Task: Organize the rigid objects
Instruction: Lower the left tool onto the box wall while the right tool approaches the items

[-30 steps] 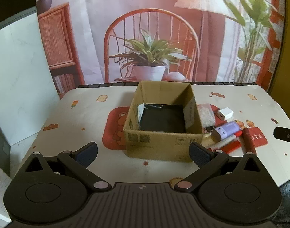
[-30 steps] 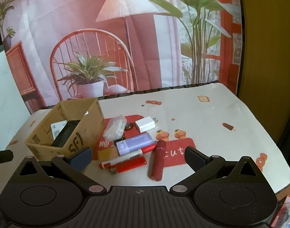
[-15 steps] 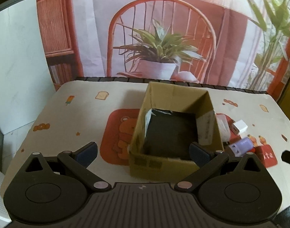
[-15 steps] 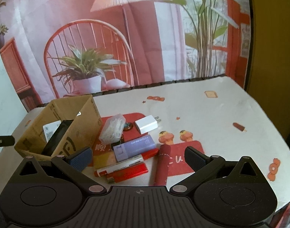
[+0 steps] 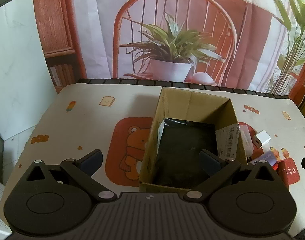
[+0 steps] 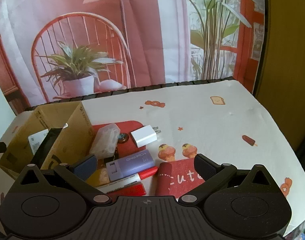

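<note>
Since the earlier frames both grippers had moved forward and lower over the table, so the cardboard box [image 5: 192, 138] filled more of the left view and the loose items sat closer under the right one.

The left gripper [image 5: 150, 158] hung with its jaws spread wide and empty, the right fingertip over the box's open top and the left one over the printed tablecloth [image 5: 82, 124]. Inside the box lay a flat black item [image 5: 184, 152], with white labels on the inner walls.

The right gripper [image 6: 145, 165] was likewise wide apart, holding nothing, above the pile just right of the box. Nearest lay a dark red tube [image 6: 163, 180], a red lighter [image 6: 128, 190] and a red-and-white pen [image 6: 140, 176]; a small yellow piece [image 6: 98, 177] sat beside them. On the pen rested a purple device [image 6: 130, 165]. Beyond it a clear plastic case [image 6: 106, 140] leaned against the box wall, and a white charger plug [image 6: 144, 136] lay just beside it.

Farthest back hung a printed backdrop [image 6: 144, 40] showing a chair, plants and a lamp.
</note>
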Available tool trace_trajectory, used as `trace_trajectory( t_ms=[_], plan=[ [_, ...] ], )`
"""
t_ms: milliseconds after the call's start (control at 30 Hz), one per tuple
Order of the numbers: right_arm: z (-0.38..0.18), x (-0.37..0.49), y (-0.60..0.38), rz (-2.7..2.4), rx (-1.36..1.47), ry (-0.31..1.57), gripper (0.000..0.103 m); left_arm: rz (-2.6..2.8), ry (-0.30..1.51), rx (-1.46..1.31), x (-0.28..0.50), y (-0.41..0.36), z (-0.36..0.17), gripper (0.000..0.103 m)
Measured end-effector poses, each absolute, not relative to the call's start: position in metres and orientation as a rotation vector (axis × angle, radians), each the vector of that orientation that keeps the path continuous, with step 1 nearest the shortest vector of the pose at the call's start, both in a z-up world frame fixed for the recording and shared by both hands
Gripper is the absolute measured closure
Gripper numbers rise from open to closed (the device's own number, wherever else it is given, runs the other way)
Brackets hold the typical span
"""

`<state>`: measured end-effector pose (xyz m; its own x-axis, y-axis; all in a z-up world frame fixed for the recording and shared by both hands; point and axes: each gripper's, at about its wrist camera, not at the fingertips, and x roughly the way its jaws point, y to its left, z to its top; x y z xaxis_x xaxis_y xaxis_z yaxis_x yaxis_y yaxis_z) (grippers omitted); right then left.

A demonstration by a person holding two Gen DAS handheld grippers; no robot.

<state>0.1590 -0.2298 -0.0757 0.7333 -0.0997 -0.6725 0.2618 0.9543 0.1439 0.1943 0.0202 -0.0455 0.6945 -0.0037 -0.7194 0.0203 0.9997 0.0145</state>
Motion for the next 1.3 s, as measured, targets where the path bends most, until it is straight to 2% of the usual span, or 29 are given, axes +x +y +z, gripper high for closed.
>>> trace_trajectory(
  t_ms=[867, 933, 1067, 1200, 1300],
  plan=[
    [-0.094, 0.173, -0.229, -0.220, 0.210, 0.767, 0.000, 0.017, 0.845, 0.035, 0.219, 0.023, -0.067, 0.002],
    [-0.097, 0.173, -0.231, -0.221, 0.206, 0.769, 0.000, 0.016, 0.849, 0.014, 0.220, 0.025, -0.069, 0.008],
    [-0.103, 0.171, -0.235, -0.218, 0.216, 0.779, 0.000, 0.022, 0.865, -0.005, 0.220, 0.026, -0.076, 0.012],
    [-0.107, 0.170, -0.237, -0.221, 0.229, 0.782, 0.000, 0.010, 0.876, -0.001, 0.221, 0.026, -0.079, 0.027],
    [-0.109, 0.170, -0.236, -0.220, 0.226, 0.785, 0.000, 0.023, 0.866, 0.008, 0.221, 0.025, -0.080, 0.044]
  ],
)
